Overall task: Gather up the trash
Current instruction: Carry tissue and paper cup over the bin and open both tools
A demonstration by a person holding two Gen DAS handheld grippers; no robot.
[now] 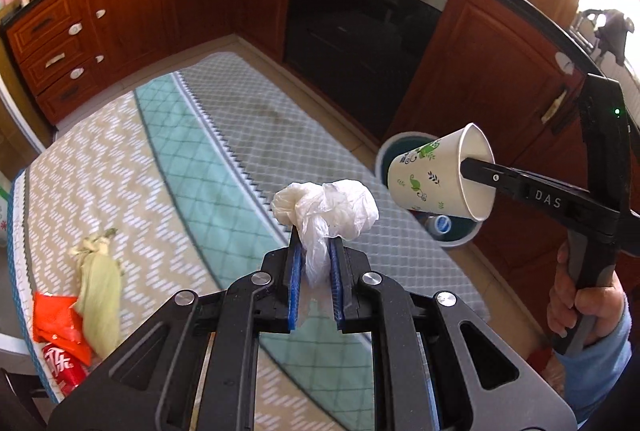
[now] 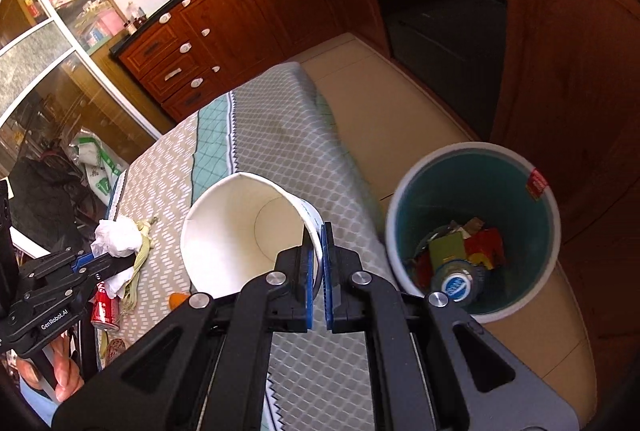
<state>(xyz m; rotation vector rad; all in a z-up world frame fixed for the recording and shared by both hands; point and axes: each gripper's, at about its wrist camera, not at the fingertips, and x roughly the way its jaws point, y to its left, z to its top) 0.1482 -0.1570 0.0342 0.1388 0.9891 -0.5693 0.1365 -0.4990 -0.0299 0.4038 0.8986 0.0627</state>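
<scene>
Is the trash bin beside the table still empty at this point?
No: the right wrist view looks into the trash bin, and a capped bottle and coloured wrappers already lie at its bottom.

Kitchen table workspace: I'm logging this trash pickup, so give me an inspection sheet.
Surface: table under a patterned cloth.
Job's things: paper cup and crumpled white plastic both lifted; bin on the floor beside the table, already holding trash.
Clutter: corn husk, orange wrapper, red can on the table.
Grippers: left gripper shut on the plastic; right gripper shut on the cup's wall.
Cables: nothing seen.
Surroundings: wooden cabinets, oven.
</scene>
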